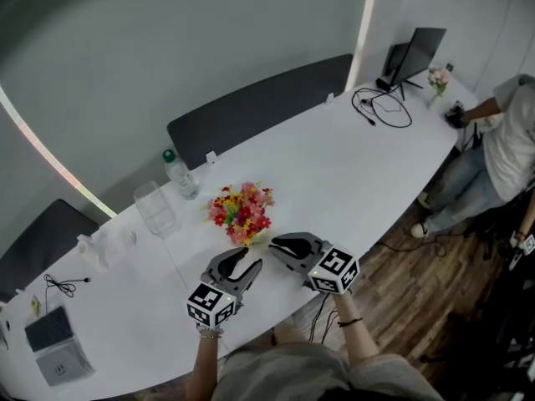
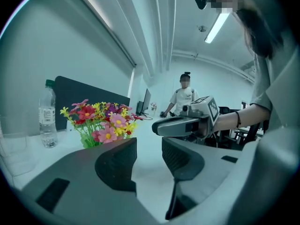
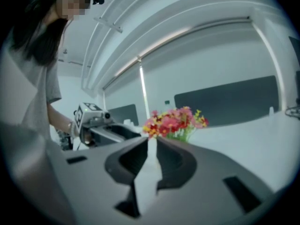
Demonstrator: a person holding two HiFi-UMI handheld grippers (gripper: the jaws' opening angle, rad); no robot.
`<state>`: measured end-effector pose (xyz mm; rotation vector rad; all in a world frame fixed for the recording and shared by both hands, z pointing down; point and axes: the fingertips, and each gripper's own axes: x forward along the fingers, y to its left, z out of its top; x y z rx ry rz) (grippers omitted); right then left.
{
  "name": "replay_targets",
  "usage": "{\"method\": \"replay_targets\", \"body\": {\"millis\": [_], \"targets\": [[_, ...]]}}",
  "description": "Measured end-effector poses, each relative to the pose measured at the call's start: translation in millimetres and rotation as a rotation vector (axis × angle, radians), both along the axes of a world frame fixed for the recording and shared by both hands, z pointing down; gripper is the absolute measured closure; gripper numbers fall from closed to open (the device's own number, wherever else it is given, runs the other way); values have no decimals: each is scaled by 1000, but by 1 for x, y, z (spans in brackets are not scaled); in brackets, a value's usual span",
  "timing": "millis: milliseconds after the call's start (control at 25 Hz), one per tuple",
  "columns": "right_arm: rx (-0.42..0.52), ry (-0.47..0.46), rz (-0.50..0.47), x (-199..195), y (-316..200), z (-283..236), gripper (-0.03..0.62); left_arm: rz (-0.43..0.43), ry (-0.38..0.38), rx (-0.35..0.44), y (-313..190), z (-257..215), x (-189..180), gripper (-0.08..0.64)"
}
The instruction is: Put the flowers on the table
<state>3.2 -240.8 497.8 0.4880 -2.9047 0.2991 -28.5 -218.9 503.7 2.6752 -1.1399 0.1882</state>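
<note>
Flowers [image 1: 242,211] standing upright on the white table [image 1: 359,165], just beyond both grippers – by the look of it the placing is done. Left gripper [image 1: 245,261]: jaws part-way apart, nothing between them. Right gripper [image 1: 282,246]: jaws drawn almost together on empty air. Both sit low by the near edge, clear of the blooms, presumably so as not to knock them. An empty clear vase [image 1: 157,208] and a water bottle [image 1: 180,176] stand to the left – untouched
</note>
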Motion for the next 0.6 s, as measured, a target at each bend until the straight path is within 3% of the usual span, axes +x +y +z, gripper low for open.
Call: {"method": "replay_targets", "body": {"millis": [600], "targets": [[16, -61, -18, 10, 16, -16, 551, 22, 25, 44, 9, -19, 15, 489]]}}
